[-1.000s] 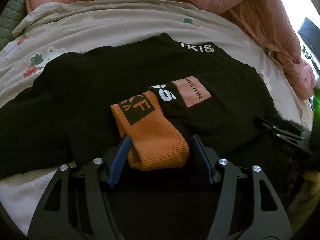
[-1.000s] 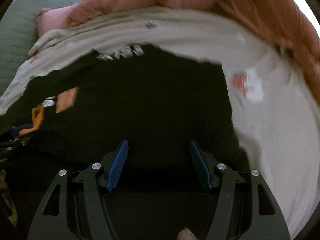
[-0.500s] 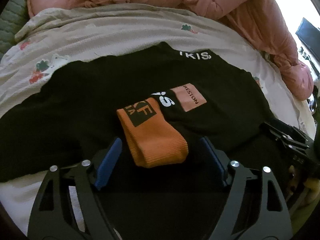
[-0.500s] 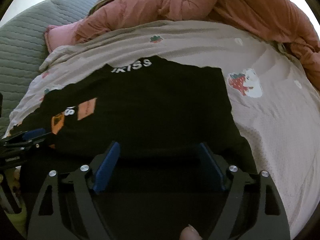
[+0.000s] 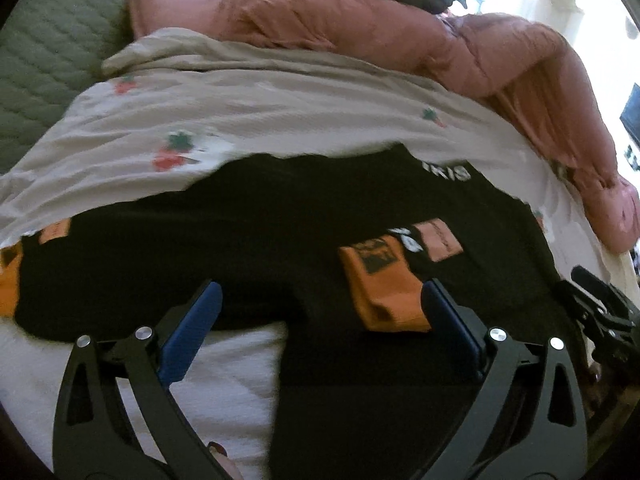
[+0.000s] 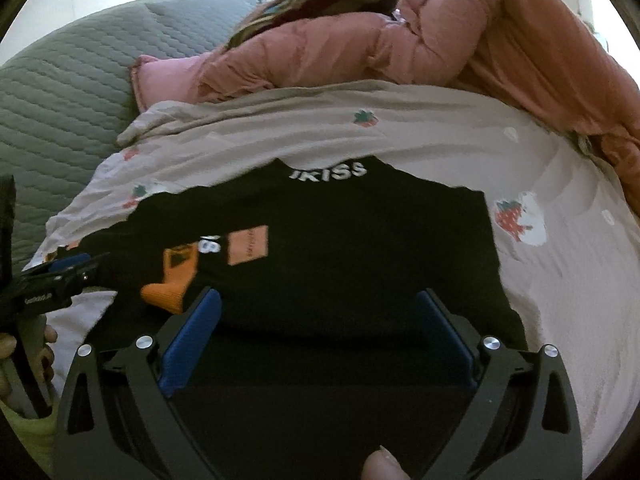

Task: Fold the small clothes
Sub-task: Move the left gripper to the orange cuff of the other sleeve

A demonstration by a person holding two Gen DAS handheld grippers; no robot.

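strawberry-print bedding [image 6: 440,152] covered the bed, with a pink quilt [image 6: 460,40] heaped along its far side and a grey quilted pad [image 6: 60,92] to the left. a black garment [image 6: 360,240] lay spread flat on it, white lettering at its far edge. on top of the garment sat a folded orange sock [image 5: 380,292], its long axis running from near to far and slanting a little leftward as it went away.

the left tongs [image 5: 320,328] stood wide apart and held nothing. the sock lay to their right, its near end just beside the right finger, not between the pair. in the left view another orange-and-black piece [image 5: 10,276] showed at the far left edge, partly hidden under the garment.

the right tongs [image 6: 320,336] were also spread and empty, hovering over the garment's near hem, the sock off to their left. the left tongs looked nearer to the sock; either pair was well placed for the garment's near edge.
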